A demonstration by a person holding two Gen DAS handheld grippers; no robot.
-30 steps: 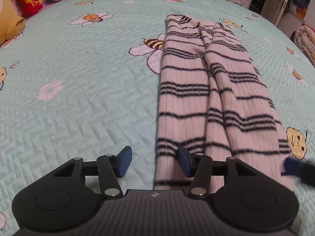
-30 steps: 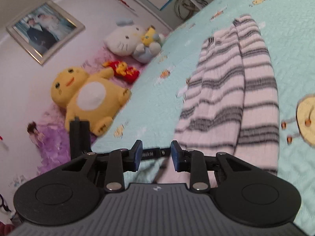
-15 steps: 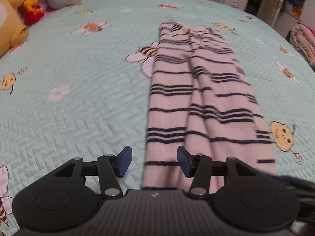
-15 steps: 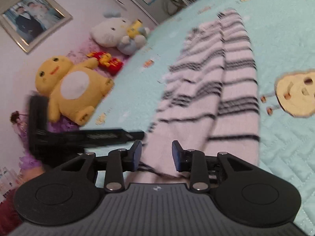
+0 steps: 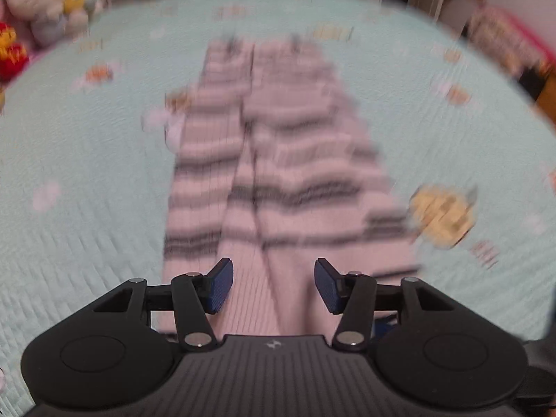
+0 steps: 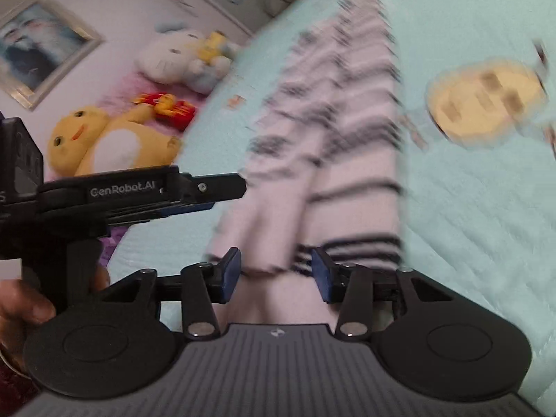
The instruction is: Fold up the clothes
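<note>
A pink garment with dark stripes lies folded lengthwise on the pale green bedspread, running away from me; both views are motion-blurred. My left gripper is open above the garment's near end, its blue pads apart with cloth showing beneath the gap. My right gripper is also open over the same near hem of the garment. In the right wrist view the left gripper shows from the side at the left, held in a person's hand.
Plush toys sit at the head of the bed: a white one, a yellow one and a red one. A framed picture hangs on the wall. Drawers and clutter stand beyond the bed's far right edge.
Both grippers have swung across the near end of the garment; the left one has moved right so the cloth lies centred under it. The right gripper's fingers have spread wider.
</note>
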